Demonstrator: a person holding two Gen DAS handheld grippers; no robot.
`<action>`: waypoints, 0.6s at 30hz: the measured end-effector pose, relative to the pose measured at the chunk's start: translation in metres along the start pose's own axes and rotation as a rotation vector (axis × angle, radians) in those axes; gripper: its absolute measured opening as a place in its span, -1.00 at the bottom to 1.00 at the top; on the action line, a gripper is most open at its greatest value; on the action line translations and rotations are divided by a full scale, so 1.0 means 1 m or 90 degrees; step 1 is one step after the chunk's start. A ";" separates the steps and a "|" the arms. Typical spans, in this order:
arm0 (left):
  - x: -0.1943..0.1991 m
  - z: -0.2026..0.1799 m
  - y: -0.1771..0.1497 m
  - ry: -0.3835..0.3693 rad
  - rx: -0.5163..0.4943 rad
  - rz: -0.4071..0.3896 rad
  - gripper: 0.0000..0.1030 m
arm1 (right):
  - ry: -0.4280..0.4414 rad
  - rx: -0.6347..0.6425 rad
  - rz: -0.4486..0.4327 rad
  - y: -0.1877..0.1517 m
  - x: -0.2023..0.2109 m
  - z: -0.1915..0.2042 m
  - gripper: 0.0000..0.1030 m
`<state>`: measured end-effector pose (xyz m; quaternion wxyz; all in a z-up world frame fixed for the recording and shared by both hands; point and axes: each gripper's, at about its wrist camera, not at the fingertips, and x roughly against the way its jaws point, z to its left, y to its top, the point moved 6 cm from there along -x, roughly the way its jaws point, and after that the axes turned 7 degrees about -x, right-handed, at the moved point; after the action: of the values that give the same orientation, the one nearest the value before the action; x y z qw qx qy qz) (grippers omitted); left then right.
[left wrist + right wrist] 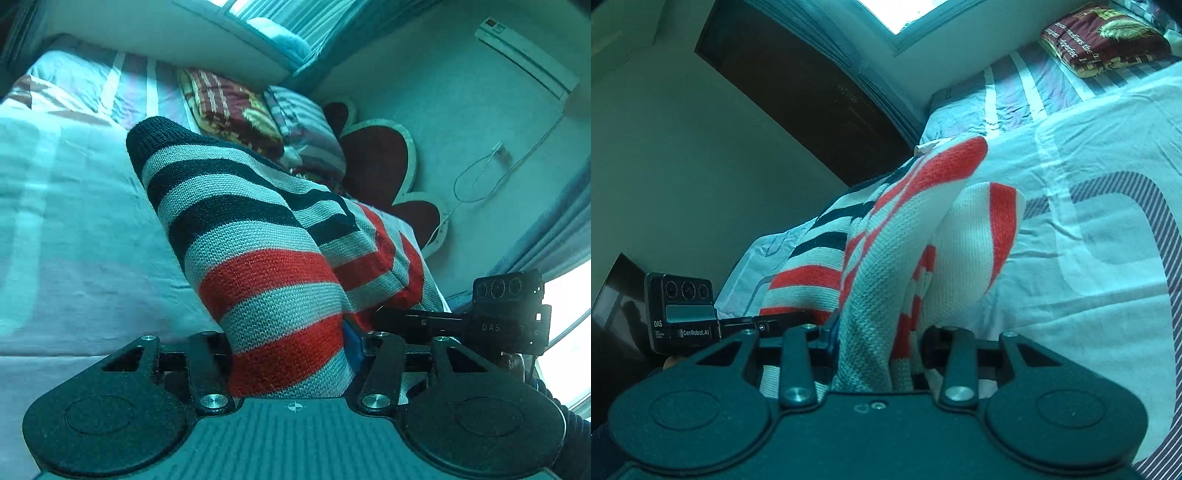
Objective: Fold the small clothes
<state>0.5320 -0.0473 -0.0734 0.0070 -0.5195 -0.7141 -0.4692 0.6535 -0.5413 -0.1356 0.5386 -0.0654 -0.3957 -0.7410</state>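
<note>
**Striped knit lifted clear for its fold**

Both tongs are clamped on a small knitted garment striped in red, white and dark navy (258,236), raising it off the pale bed sheet (74,240). The left tongs (291,354) pinch a bunched fold of it between their jaws; the right tongs (875,350) grip another gathered edge, the cloth draping forward onto the bed. A folded maroon patterned blanket (229,107) lies by the wall. The step in hand appears to be the lift before folding; next, the held edge likely needs carrying across and laying flat.
</note>
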 end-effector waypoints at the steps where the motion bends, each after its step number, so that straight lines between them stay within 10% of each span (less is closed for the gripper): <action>1: 0.010 0.001 0.000 0.004 -0.001 -0.006 0.02 | 0.004 0.006 0.001 0.000 -0.002 0.009 -0.26; 18: 0.190 0.085 -0.041 0.156 0.040 -0.052 0.03 | 0.099 0.041 0.094 -0.053 -0.135 0.123 -0.26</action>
<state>0.4548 0.1494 -0.0538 0.0915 -0.4284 -0.7426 -0.5066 0.6230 -0.3544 -0.1503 0.6227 -0.0193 -0.3704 -0.6889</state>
